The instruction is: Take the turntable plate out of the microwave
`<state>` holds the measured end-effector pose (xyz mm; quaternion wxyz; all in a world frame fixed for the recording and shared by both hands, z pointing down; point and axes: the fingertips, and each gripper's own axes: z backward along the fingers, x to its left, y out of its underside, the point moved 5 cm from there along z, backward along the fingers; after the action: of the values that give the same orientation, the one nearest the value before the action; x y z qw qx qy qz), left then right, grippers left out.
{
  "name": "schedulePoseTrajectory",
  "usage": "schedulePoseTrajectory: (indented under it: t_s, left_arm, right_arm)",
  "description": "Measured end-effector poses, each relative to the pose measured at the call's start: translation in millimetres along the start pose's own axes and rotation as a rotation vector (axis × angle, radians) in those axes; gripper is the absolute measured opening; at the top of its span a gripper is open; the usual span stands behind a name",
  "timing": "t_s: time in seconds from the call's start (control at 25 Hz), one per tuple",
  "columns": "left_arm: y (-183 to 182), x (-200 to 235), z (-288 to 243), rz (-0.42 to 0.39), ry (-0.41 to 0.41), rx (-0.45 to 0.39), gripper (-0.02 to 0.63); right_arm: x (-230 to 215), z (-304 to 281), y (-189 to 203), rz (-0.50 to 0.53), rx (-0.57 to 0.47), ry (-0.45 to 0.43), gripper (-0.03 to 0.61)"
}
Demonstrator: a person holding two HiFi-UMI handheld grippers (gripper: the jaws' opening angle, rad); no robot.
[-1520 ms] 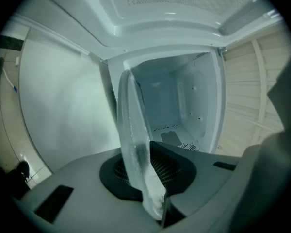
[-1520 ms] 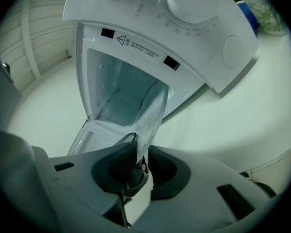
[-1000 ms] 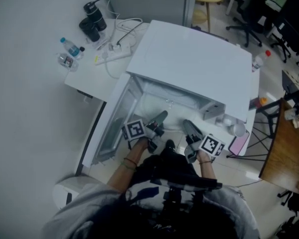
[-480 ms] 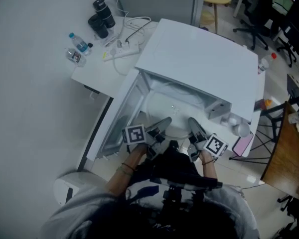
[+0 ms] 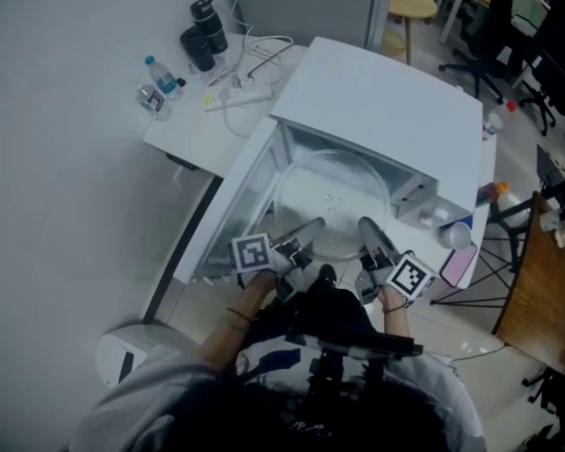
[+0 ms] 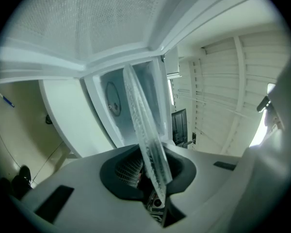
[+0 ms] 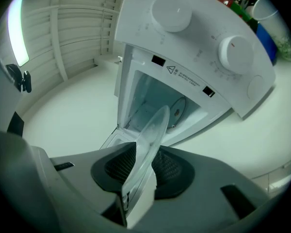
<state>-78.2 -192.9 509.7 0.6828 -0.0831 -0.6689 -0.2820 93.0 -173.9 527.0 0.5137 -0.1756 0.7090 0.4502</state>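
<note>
The clear glass turntable plate (image 5: 334, 205) hangs tilted at the mouth of the open white microwave (image 5: 386, 102), held by its near rim. My left gripper (image 5: 306, 229) has the rim between its pads, and its jaws are opening slightly. In the left gripper view the plate (image 6: 143, 125) stands on edge in the left gripper (image 6: 153, 174). My right gripper (image 5: 369, 229) is closing on the rim a little to the right. The right gripper view shows the plate (image 7: 150, 140) pinched in the right gripper (image 7: 138, 171), with the microwave (image 7: 194, 38) cavity behind.
The microwave door (image 5: 221, 224) swings out to the left. A power strip (image 5: 228, 97), a water bottle (image 5: 160, 75) and a black flask (image 5: 207, 22) lie on the white table behind it. A cup (image 5: 457, 235) stands right of the microwave, by a wooden desk (image 5: 541, 290).
Both grippers have risen with the plate, which now sits higher and tilted in the microwave opening. The right jaws have narrowed onto the rim.
</note>
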Motion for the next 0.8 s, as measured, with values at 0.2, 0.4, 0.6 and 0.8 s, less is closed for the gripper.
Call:
schedulePoseTrajectory:
  t_s: [0.2,0.4,0.6,0.8]
  left_arm:
    - [17,-10,20,-0.034,-0.032,0.045,0.048]
    - [36,-24,42,-0.046,-0.011,0.060,0.048]
    - [51,-30,59,-0.087,-0.040,0.078,0.048]
    - [66,-40,65,-0.119,-0.028,0.081,0.048]
  right_arm:
    - [20,20,17,0.000,-0.047,-0.019,0.086]
    - [38,45,37,0.038,-0.081,0.000,0.084]
    - [51,66,49,0.054,-0.095,0.025,0.084]
    - [60,84,54,0.074,-0.100,0.029,0.086]
